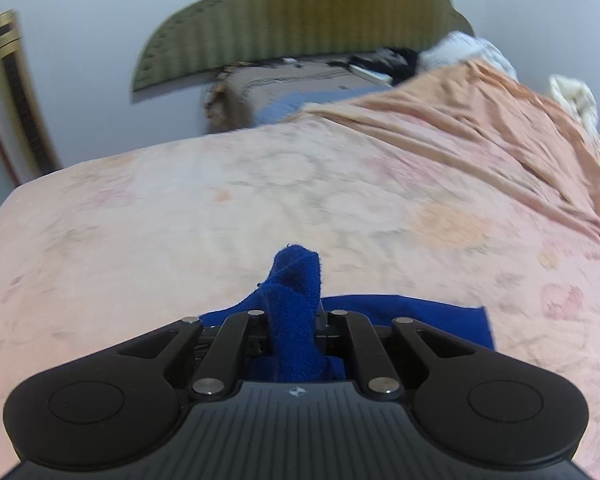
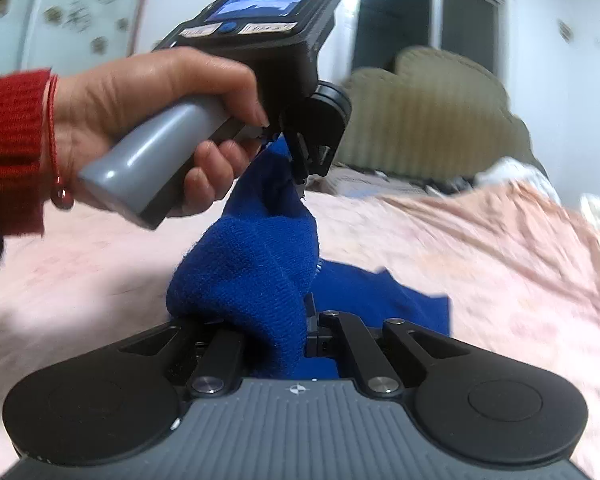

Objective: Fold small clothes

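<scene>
A blue knitted garment [image 1: 420, 320] lies partly on the pink floral bed sheet [image 1: 220, 208]. One bunched corner of it rises between the fingers of my left gripper [image 1: 296, 312], which is shut on it. In the right wrist view, a hand [image 2: 140, 96] in a red sleeve holds the left gripper [image 2: 302, 170] above the bed, with the blue garment [image 2: 252, 264] hanging from it. My right gripper [image 2: 296, 320] is shut on another bunched part of the same garment, which hides its fingertips. The rest of the fabric trails down onto the sheet to the right.
An orange blanket [image 1: 480, 120] lies rumpled at the back right, with white clothes [image 1: 572, 96] beyond it. An olive headboard [image 1: 300, 16] stands against the wall, with dark items [image 1: 384, 60] below it. A gold tower unit [image 1: 16, 92] stands at the left. A dark window [image 2: 432, 12] is behind.
</scene>
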{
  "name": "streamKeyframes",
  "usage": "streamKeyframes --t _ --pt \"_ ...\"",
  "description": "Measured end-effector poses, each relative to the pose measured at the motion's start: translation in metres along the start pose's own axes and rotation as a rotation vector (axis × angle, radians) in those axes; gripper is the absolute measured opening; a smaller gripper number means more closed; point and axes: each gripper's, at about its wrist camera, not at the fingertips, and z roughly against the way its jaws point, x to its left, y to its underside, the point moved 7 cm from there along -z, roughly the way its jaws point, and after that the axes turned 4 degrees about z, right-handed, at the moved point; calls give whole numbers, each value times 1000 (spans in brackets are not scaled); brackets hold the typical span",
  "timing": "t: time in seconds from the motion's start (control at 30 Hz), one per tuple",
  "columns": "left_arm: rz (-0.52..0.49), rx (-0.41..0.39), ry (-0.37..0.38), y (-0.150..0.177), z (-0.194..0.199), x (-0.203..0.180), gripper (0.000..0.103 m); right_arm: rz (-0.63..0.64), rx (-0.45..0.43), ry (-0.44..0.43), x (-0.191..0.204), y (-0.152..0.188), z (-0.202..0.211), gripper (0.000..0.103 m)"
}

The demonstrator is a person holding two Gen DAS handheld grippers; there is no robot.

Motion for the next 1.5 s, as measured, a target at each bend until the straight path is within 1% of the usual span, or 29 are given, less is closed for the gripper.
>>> streamKeyframes --t 0.17,0.37,0.4,0.43,0.47,0.5,0.57,0.63,0.67,0.7,0.73,0.77,0.8,0.87,0.9,0.93,1.0,1.03,1.07,1.1,1.13,1.2,1.23,1.27,1.3,1.37,1.4,1.47,1.5 --pt "-71 40 10 10 -34 -50 9 -172 72 -7 -41 27 -7 6" --pt "-149 58 1 24 -60 -87 10 -443 154 -92 -88 53 -31 8" --pt "-157 57 -2 24 -61 -90 10 -485 170 -108 -91 59 -32 10" --pt "-158 53 -11 24 -63 -92 11 -521 181 -118 -95 63 -33 22" --pt "-153 48 -8 21 -64 -92 11 -553 187 -124 -96 67 -33 29" --pt "-143 51 8 20 -65 -93 13 -582 188 -132 -100 70 -32 32" --pt "-102 75 36 15 -69 -92 20 -619 187 -148 -105 75 -29 33" --pt "-53 85 60 11 -70 -89 39 -643 191 -152 -110 78 -28 33" --pt "-21 73 70 6 -69 -86 47 -649 191 -153 -111 78 -28 33" --pt "11 49 83 1 -66 -83 66 -654 192 -150 -112 79 -27 33" --pt "37 23 92 -4 -63 -81 81 -662 193 -147 -112 80 -26 34" --pt "68 -11 102 -10 -58 -78 84 -674 194 -146 -114 81 -29 35" --pt "94 -35 110 -16 -54 -75 85 -690 196 -148 -115 80 -30 35" --pt "118 -34 115 -25 -49 -70 85 -727 201 -148 -117 82 -29 35" --pt "118 -30 111 -25 -47 -68 85 -736 200 -137 -120 82 -28 36" --pt "109 -29 98 -25 -44 -65 85 -729 197 -103 -122 82 -25 39" --pt "58 -27 41 -19 -39 -56 85 -662 177 -2 -124 77 -17 45" --pt "25 -29 11 -14 -35 -52 85 -613 159 66 -126 72 -12 54" --pt "-17 -35 -23 -6 -30 -47 85 -574 132 113 -129 66 -8 55" --pt "-48 -44 -49 1 -25 -43 85 -544 108 124 -131 61 -7 54" --pt "-86 -57 -83 12 -19 -38 85 -524 96 103 -131 56 -7 54" --pt "-135 -91 -138 31 -3 -29 85 -508 98 9 -122 52 -12 55" --pt "-155 -108 -163 43 5 -24 85 -496 109 -29 -117 52 -16 59" --pt "-160 -112 -182 52 12 -19 85 -474 130 -43 -111 55 -23 59" --pt "-151 -110 -189 63 19 -14 85 -446 160 -31 -107 59 -30 60" --pt "-126 -89 -157 82 30 -6 85 -418 221 38 -111 71 -38 60" --pt "-107 -74 -141 91 34 -2 85 -429 237 66 -114 74 -41 61" --pt "-54 -54 -113 109 44 7 85 -470 220 87 -120 77 -33 61" --pt "-32 -54 -91 116 48 9 85 -464 205 89 -119 76 -26 61"
